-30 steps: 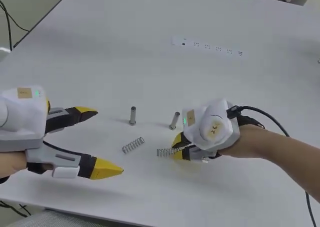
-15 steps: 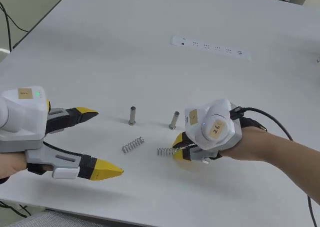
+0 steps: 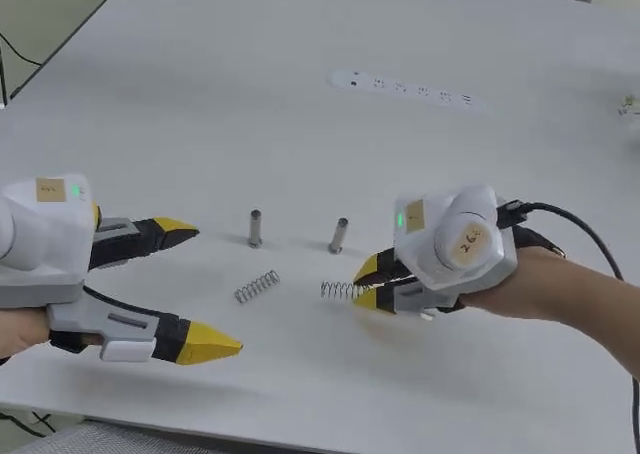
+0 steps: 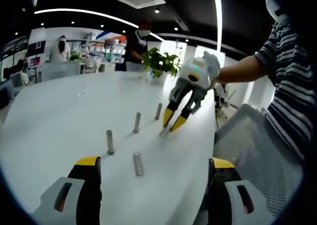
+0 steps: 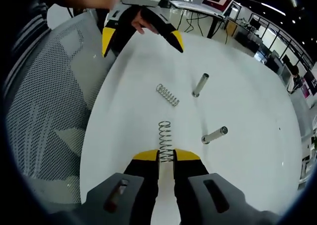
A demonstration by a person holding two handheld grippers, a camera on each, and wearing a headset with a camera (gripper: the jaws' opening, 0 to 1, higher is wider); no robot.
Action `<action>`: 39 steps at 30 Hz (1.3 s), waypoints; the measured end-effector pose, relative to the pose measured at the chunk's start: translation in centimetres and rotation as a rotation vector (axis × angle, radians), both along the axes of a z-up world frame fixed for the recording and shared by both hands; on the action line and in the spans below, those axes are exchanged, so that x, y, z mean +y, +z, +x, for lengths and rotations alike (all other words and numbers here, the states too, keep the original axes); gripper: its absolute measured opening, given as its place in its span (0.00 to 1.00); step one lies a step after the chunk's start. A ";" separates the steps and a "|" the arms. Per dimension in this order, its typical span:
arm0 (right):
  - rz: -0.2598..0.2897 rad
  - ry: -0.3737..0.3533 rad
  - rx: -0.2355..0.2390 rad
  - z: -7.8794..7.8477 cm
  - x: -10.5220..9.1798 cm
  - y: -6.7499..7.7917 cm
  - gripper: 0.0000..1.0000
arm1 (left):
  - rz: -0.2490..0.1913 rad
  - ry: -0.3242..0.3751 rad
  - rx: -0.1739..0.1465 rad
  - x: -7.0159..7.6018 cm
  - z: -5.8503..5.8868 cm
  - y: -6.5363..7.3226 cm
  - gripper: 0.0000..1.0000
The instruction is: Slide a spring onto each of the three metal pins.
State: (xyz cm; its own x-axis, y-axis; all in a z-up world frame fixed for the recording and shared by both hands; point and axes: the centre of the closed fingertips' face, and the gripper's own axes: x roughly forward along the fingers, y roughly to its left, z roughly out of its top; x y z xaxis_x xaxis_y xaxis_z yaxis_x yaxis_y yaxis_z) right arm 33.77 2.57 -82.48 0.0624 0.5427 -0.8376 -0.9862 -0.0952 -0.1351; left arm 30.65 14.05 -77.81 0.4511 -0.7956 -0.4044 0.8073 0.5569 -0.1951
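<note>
Bright, even light falls from overhead in the head view, and the white surface [image 3: 300, 94] reads pale grey with no hot spots. Shadows there are soft and faint, only weak smudges under the left gripper [image 3: 212, 289]. That view is sharp across the frame. In the left gripper view, ceiling light strips [image 4: 216, 17] burn out to pure white against a dark ceiling, and the surface bows strongly toward the edges. In the right gripper view the surface is nearly washed out and straight lines curve at the margins, yet the spring [image 5: 165, 136] shows crisp, coil by coil.
</note>
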 end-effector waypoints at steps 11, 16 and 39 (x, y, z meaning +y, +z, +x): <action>0.037 -0.064 0.007 0.0 -0.4 1.8 0.08 | -0.021 -0.036 0.000 -0.8 0.4 0.6 0.73; 0.051 -0.082 0.012 -0.5 -0.8 2.2 0.08 | -0.013 -0.063 -0.007 -1.8 0.5 0.6 0.72; 0.079 -0.087 0.001 -2.2 -0.1 4.0 0.08 | -0.028 -0.230 -0.012 -6.8 0.6 0.7 0.41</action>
